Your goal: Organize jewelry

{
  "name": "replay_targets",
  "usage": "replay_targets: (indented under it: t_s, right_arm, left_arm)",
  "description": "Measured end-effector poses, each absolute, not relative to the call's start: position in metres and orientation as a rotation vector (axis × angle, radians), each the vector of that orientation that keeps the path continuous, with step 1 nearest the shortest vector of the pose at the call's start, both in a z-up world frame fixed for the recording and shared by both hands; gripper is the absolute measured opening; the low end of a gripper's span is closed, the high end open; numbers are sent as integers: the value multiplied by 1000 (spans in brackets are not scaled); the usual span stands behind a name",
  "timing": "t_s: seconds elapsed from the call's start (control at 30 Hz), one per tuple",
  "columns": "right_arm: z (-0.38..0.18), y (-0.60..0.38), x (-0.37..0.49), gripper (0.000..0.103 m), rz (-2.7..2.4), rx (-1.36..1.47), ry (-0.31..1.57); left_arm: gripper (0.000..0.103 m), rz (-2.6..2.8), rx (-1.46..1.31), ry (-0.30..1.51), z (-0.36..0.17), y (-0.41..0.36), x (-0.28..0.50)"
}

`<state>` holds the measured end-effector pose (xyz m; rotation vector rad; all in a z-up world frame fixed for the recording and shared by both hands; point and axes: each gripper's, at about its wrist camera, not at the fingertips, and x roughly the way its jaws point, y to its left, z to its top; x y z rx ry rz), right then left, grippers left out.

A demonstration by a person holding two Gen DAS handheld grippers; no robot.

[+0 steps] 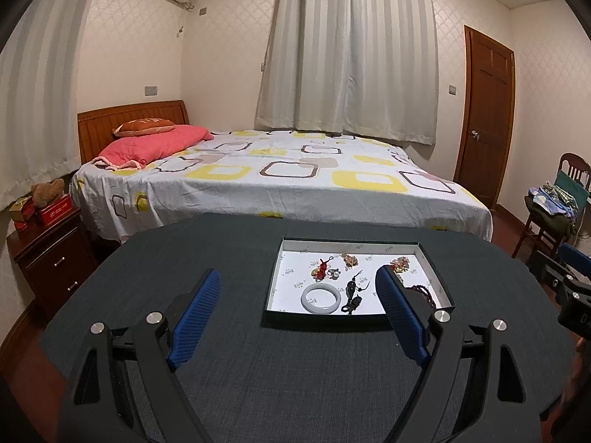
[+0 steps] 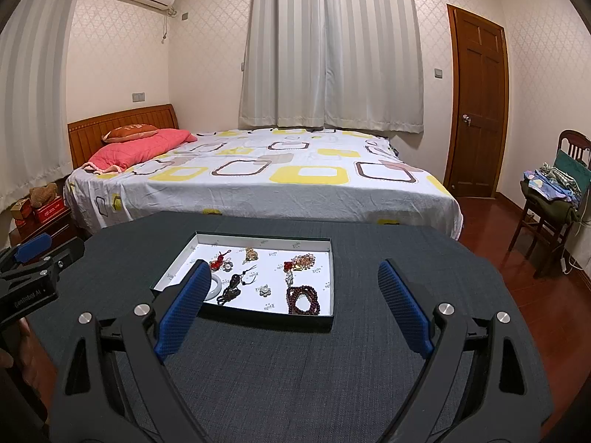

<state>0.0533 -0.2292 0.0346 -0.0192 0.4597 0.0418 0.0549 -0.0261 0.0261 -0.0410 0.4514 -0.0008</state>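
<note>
- Here, a dark counter (image 1: pixel 295 387) stands in front of a bed (image 1: pixel 280 181).
- A flat tray (image 2: pixel 334 273) w/ a white floor lies on the counter, near its far edge.
- The jewelry is all in the tray, none on the bare counter.
- A white bangle (image 1: pixel 320 297) lies flat near the tray's front wall.
- Just beside it, on the right in the left view, is a black cord charm (image 1: pixel 352 295).
- A red charm (image 1: pixel 320 269) lies behind the bangle, w/ a small ring (image 1: pixel 334 274) next to it.
- A gold piece (image 2: pixel 251 254) sits farther back, near the middle.
- A dark red bead string (image 2: pixel 303 299) is coiled in the front right corner.
- Behind the beads is a pale bead bunch (image 2: pixel 301 261) w/ a red bit in it.
- A small white flower piece (image 2: pixel 264 290) lies between the black charm & the beads.
- Left claw (image 1: pixel 295 306): its blue fingers are spread wide, nothing in them. It hangs over the counter in front of the tray; its right finger hides part of the beads in that view.
- Right claw (image 2: pixel 293 304): also spread wide & not gripping. It hangs in front of the tray too; its left finger covers part of the bangle in that view.
- The 2 claws are side by side, apart from each other.
- A chair (image 2: pixel 550 217) w/ a pile of clothes is off to the right, by a brown door (image 2: pixel 476 110).
</note>
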Motion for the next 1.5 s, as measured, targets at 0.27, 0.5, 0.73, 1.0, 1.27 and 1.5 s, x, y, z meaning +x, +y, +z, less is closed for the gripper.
replay_targets:
  t_s: [0.27,0.5,0.73,1.0,1.27,1.5]
  right_arm:
    - [35,-229,53,90,42,-19,460]
    - [34,-229,53,90,42,-20,459]
    - [34,-229,53,90,42,-20,459]
    - [34,-229,53,90,42,-20,460]
    - [34,-226,53,90,43,-20,462]
    - [34,-225,53,90,43,-20,462]
  left_arm:
    - [83,2,-49,449,27,-26,55]
    - [83,3,-58,433,28,-22,53]
    - [83,13,-54,442,27,-21,54]
    - [83,20,-30,445,27,-24,53]
    - [83,6,-16,469,22,-31,55]
    - [85,-6,-46,469,22,-29,54]
